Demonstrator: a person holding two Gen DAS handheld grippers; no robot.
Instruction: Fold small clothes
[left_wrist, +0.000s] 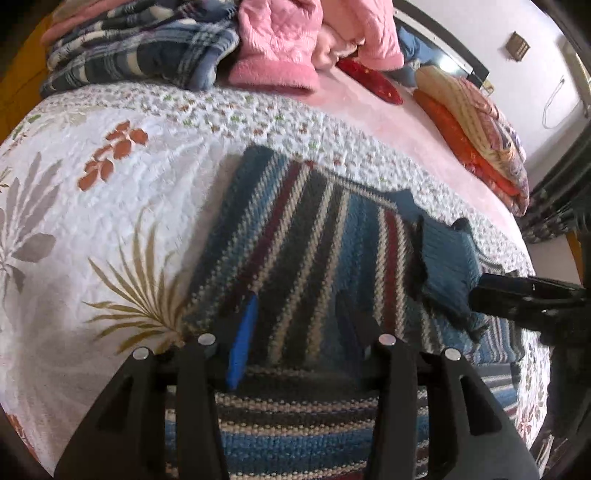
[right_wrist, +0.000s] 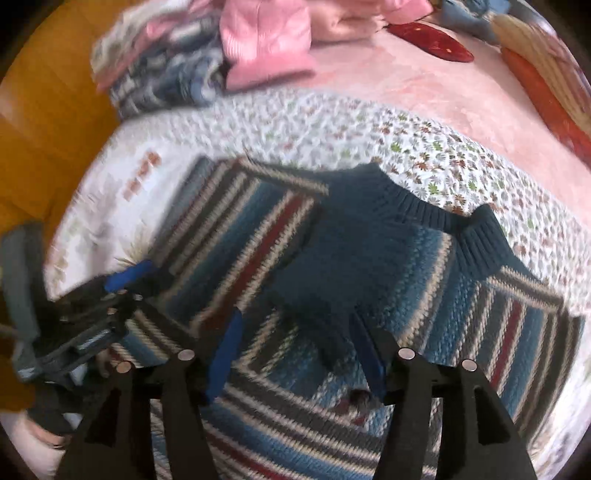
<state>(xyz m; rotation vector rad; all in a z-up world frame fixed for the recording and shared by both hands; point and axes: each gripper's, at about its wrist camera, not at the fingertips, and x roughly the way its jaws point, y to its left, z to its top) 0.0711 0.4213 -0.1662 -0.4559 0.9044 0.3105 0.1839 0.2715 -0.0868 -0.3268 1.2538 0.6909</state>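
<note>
Two grippers hover above one striped sweater (left_wrist: 295, 236) spread flat on the quilt (left_wrist: 110, 206), likely for folding. Left gripper (left_wrist: 295, 328): fingers apart, empty, sweater directly beneath. Right gripper (right_wrist: 299, 354): likewise parted, over the collar. Beyond both, one pile of clothes (left_wrist: 166, 44) waits.

Striped knit sweater (right_wrist: 369, 266), partly folded, flat

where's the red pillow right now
The red pillow lies at the far side of the bed on the pink sheet, between the pink jacket and the folded blankets.
</note>
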